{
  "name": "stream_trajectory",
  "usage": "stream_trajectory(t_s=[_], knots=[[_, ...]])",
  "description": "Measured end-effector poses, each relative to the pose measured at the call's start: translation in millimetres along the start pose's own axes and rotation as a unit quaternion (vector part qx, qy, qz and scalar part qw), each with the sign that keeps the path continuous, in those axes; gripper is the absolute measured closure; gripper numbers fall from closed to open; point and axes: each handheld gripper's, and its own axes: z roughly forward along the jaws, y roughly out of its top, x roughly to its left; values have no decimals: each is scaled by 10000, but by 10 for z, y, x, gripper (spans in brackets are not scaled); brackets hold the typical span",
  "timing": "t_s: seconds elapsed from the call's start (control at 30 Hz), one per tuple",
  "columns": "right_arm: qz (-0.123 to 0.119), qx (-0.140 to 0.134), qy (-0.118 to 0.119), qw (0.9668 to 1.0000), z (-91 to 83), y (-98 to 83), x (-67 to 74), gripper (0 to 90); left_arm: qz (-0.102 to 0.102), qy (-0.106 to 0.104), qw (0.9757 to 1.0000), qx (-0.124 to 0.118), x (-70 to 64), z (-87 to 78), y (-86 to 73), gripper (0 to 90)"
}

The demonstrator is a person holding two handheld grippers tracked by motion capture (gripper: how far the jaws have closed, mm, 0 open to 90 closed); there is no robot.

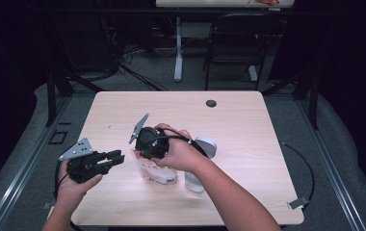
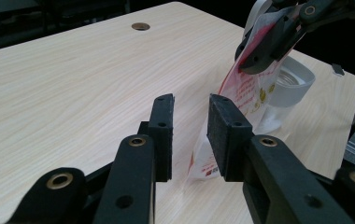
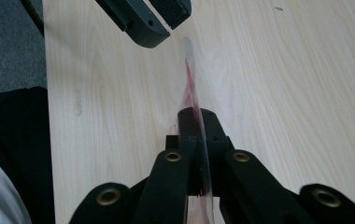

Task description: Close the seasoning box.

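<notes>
right gripper (image 1: 148,155) clamped on top edge of clear red-printed pouch (image 2: 245,98), holding it upright near table (image 1: 248,125) centre, likely so left can take it; left gripper (image 1: 116,158) parted, empty, just left of pouch; clear jar (image 1: 194,182) and grey lid (image 1: 206,146) right of pouch

Light wood table (image 1: 248,125) with a cable hole (image 1: 211,103), grey carpet floor (image 1: 162,77), black chair (image 1: 234,43) behind, white desk leg (image 1: 178,48), dark surroundings, tangled cables (image 1: 133,53).
</notes>
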Motion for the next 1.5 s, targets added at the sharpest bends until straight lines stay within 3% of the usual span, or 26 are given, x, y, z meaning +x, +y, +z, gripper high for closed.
stream_trajectory(t_s=[1.0, 1.5], knots=[[112, -618, 61, 9980, -350, -252, 2, 900, 100, -159, 9998, -76, -48, 70, 4, 573], [213, -962, 125, 9951, -471, -325, -11, 900, 138, -289, 9995, -37, -77, 109, 4, 525]])
